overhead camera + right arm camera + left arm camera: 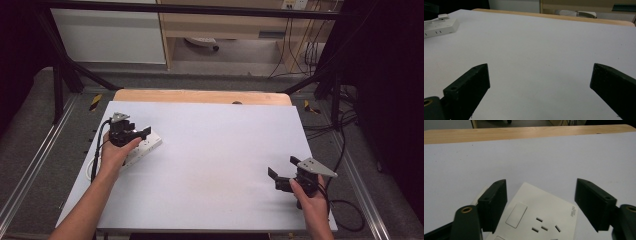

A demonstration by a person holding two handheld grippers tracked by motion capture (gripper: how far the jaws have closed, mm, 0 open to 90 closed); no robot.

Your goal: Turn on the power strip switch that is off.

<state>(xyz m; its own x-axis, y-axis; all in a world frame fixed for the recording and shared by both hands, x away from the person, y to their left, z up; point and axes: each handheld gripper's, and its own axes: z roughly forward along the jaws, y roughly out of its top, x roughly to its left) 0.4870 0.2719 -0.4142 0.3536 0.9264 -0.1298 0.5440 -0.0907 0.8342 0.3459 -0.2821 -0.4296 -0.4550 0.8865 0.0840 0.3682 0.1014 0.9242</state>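
Note:
A white power strip (146,146) with a switch and three-pin sockets lies at the left of the white table board (215,150). My left gripper (141,135) hovers over its near end with the jaws spread wide. In the left gripper view the socket face (541,218) lies between and below the open left gripper (541,187), and neither jaw touches it. My right gripper (282,168) is held low over the bare board at the front right, open and holding nothing. In the right gripper view the right gripper (541,73) faces the board, with the power strip (439,27) far off at the upper left.
The power strip's white cable (93,165) runs off the board's left edge. A wooden table edge (200,96) shows behind the board. Black frame bars (65,70) and floor rails flank the table. A black cable (350,210) trails from the right gripper.

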